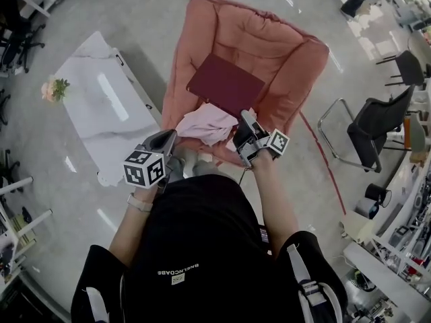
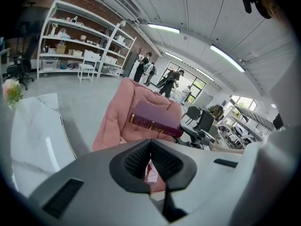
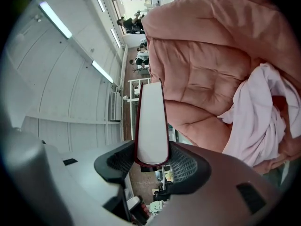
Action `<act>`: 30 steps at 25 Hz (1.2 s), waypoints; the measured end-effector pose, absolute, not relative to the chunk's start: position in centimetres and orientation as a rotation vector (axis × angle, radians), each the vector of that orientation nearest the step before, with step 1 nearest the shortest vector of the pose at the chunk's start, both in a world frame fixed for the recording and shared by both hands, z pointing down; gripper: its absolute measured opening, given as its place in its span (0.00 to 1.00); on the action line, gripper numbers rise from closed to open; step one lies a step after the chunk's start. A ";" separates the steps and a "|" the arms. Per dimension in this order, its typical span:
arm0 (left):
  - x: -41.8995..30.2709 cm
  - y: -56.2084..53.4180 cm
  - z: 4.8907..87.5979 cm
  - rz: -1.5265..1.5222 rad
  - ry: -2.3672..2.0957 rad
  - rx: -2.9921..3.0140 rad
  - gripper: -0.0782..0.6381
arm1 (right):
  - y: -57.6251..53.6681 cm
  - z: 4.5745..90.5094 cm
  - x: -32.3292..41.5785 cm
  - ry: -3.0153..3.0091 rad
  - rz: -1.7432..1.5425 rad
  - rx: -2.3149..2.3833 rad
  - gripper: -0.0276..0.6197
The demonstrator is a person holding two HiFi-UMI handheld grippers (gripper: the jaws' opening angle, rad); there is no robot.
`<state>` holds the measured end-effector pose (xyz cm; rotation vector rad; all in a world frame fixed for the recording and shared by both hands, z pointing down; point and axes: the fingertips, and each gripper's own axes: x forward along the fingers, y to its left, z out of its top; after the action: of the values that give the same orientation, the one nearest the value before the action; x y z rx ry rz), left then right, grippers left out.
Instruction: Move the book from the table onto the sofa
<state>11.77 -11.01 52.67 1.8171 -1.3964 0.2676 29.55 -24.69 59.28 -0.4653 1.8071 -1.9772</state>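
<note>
**Right gripper**: In the right gripper view I read the jaws as clamped on the book. It sat edge-on between the pads, white page block facing the camera and maroon cover on both sides. Each pad pressed on a cover face.

**Book position:** In the head view the book lay flat over the seat of the pink sofa, gripped at its near corner. In the left gripper view the book showed a gold-printed spine in front of the sofa back. I could not confirm whether its underside touched the cushion.

**Left gripper**: In its own view the pad tips met, with nothing held between them. It sat at the sofa's near edge, apart from the book.

**Surroundings:** A pale pink cloth lay crumpled on the seat front, between the two grippers and just below the book. The white table stood beside the sofa on the left, with a small bunch of flowers at its far end.
</note>
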 end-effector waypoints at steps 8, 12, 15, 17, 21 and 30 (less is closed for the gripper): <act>12.7 -11.0 53.8 0.327 -1.377 1.790 0.13 | -25.7 64.7 31.8 1.796 -2.041 -0.576 0.42; 12.6 -10.9 53.8 0.340 -1.384 1.781 0.13 | -26.4 67.4 32.3 1.787 -2.082 -0.639 0.42; 12.1 -10.6 53.7 0.349 -1.401 1.769 0.13 | -26.9 69.2 32.4 1.781 -2.117 -0.695 0.42; 11.4 -10.3 53.8 0.349 -1.422 1.751 0.13 | -27.3 70.4 32.1 1.777 -2.137 -0.726 0.42; 9.6 -9.6 54.0 0.334 -1.470 1.702 0.13 | -28.0 72.9 30.8 1.802 -2.187 -0.780 0.42; 6.0 -7.3 54.6 0.288 -1.570 1.595 0.13 | -29.5 77.4 27.7 1.885 -2.292 -0.910 0.42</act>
<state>6.00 -7.32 54.57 1.5950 -1.5700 0.2879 27.74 -29.45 77.44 -0.9100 1.8850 -2.2923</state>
